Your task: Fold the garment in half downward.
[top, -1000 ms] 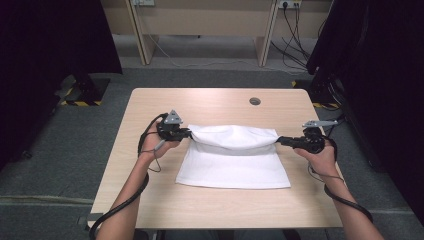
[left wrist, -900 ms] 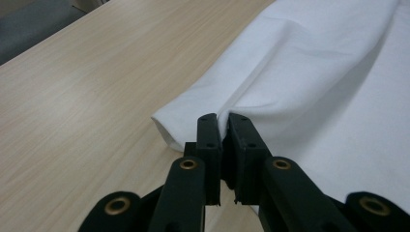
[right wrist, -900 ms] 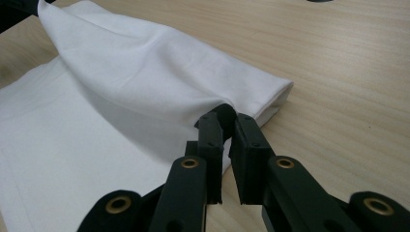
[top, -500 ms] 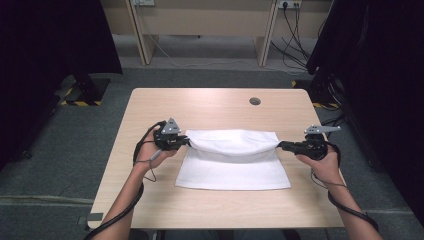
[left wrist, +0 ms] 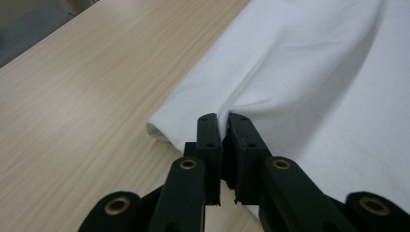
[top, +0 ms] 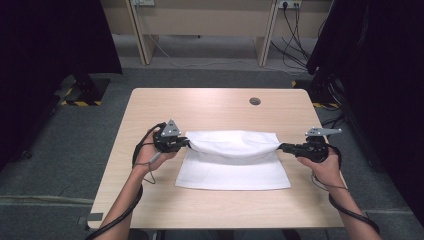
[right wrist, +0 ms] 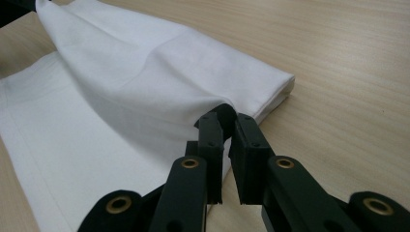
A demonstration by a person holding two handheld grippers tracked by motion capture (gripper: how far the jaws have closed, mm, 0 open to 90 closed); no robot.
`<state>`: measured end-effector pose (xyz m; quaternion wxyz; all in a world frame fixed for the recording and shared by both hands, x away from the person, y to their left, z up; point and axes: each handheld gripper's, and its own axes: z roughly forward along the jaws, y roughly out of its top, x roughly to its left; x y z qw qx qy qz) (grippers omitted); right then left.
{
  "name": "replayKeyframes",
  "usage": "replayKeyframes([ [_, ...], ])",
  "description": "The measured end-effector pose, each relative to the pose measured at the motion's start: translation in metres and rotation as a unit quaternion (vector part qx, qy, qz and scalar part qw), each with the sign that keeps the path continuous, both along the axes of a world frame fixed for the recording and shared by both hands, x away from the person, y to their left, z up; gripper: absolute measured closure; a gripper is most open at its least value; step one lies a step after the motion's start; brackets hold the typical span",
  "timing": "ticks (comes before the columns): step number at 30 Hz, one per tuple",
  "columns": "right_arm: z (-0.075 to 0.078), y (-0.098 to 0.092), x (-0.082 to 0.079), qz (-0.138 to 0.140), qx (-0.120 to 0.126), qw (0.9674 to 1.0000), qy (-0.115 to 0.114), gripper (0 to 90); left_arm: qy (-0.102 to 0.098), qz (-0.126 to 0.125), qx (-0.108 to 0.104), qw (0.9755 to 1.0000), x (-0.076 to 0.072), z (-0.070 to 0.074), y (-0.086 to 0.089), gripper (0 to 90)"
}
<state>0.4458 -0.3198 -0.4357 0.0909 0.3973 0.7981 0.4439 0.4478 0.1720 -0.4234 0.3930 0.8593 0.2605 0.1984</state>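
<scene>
the left gripper [top: 186,143] and right gripper [top: 283,147] each pinch 1 far corner of the cloth [top: 235,165], lifting that edge to fold it toward the near edge.

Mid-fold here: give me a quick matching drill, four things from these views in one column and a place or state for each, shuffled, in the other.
Things:
1. left claw
2. right claw
3. white cloth
4. round grommet

Places or states:
A. set in the wooden table at its far edge
B. shut on the cloth's right end
C. partly folded, upper layer lifted between the claws
D. shut on the cloth's left end

Pairs: 1-D, 2-B, 3-C, 4-A
</scene>
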Motion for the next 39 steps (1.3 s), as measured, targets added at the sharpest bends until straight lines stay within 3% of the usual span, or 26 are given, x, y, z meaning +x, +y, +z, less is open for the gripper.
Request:
replayKeyframes([
  [20, 0.001, -0.004, -0.009, 0.008, 0.019, 0.9998, 0.000, 84.1, -0.007, -0.005, 0.001, 1.0000, -0.017, 0.002, 0.002, 83.4],
  [39, 0.002, -0.005, -0.018, 0.015, 0.014, 0.9998, -0.001, 84.2, -0.011, -0.010, 0.011, 0.9998, -0.030, 0.001, 0.003, 83.4],
])
